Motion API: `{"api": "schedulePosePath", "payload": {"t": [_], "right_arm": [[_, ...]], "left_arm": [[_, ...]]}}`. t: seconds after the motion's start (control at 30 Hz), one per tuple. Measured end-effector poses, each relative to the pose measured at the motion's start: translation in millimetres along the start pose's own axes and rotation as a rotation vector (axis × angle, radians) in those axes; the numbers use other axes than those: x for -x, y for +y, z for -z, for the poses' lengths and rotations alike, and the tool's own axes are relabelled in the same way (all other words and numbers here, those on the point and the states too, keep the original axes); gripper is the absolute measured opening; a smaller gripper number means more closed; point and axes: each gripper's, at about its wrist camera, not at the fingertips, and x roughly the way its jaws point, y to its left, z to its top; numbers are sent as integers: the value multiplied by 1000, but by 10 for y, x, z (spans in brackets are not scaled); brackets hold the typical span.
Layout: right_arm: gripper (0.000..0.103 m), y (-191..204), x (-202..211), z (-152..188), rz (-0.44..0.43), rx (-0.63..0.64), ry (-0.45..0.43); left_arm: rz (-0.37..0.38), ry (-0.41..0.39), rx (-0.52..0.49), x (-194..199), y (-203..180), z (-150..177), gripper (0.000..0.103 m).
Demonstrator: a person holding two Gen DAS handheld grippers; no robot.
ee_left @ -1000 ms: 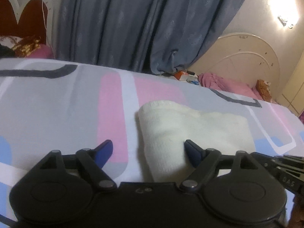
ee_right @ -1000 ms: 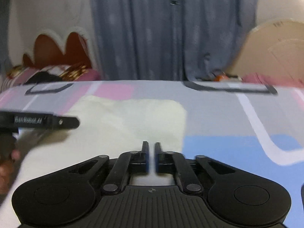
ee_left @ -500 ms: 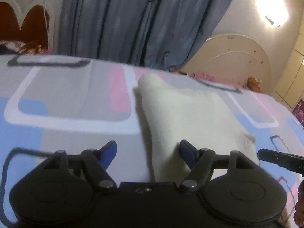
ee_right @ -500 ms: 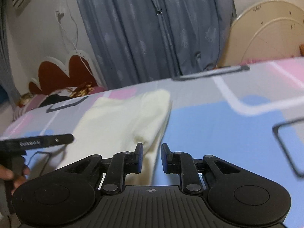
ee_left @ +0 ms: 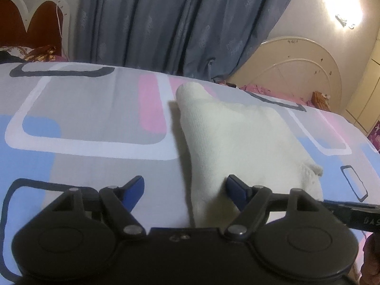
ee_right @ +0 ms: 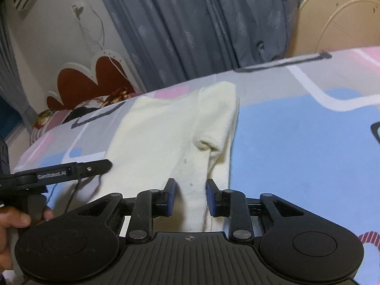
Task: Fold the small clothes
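Cream-white, soft knitted garment (ee_left: 237,137) is lying folded on a bed sheet patterned in grey, pink and blue (ee_left: 90,123). In the left wrist view, the left gripper (ee_left: 185,190) is hovering with blue-padded jaws spread wide; the garment's near edge is sitting between them, untouched. In the right wrist view, the right gripper (ee_right: 191,197) is opening its jaws, a fold of the garment lying between the pads, which are not pressing it. The left gripper's black finger (ee_right: 90,167) is showing at left.

A cream knit garment (ee_left: 239,140) lies on a bedsheet (ee_left: 90,116) patterned with grey, pink and pale-blue rounded rectangles outlined in white and charcoal, before slate-blue curtains (ee_left: 171,21); black grippers show blue pads (ee_right: 170,197).
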Motion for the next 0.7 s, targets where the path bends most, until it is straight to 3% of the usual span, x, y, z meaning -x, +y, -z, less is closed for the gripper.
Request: {"api": "schedulePosePath", "payload": {"t": [0.03,0.07,0.1,0.23,0.3,0.37,0.4,0.57,0.63,0.7], "right_arm": [[28,-28,-20,-3,-4,-13,8],[21,-38,-12,-5,-4,-14,1],[6,-27,-3,-19,9,7,-7],[4,-13,155,-44,30,41,-33],[4,-70,231,-50,41,49,-45],[4,-129,92,9,65,55,4],[4,-128,11,51,86,76,22],[6,16,249,70,151,121,-63],[7,134,450,122,130,169,-112],[6,208,533,219,75,190,-106]], "left_arm": [[1,3,0,-7,-2,-4,76],[-1,3,-3,-3,-9,-10,76],[1,1,-8,8,-27,-19,74],[36,-22,-38,79,-89,-65,65],[9,9,-86,6,-137,-26,72],[18,63,-90,-127,-145,72,79],[13,53,-94,-122,-152,103,79],[23,3,-111,247,-168,169,64],[29,-16,-104,405,-146,270,64],[30,-5,-118,481,-155,410,65]]}}
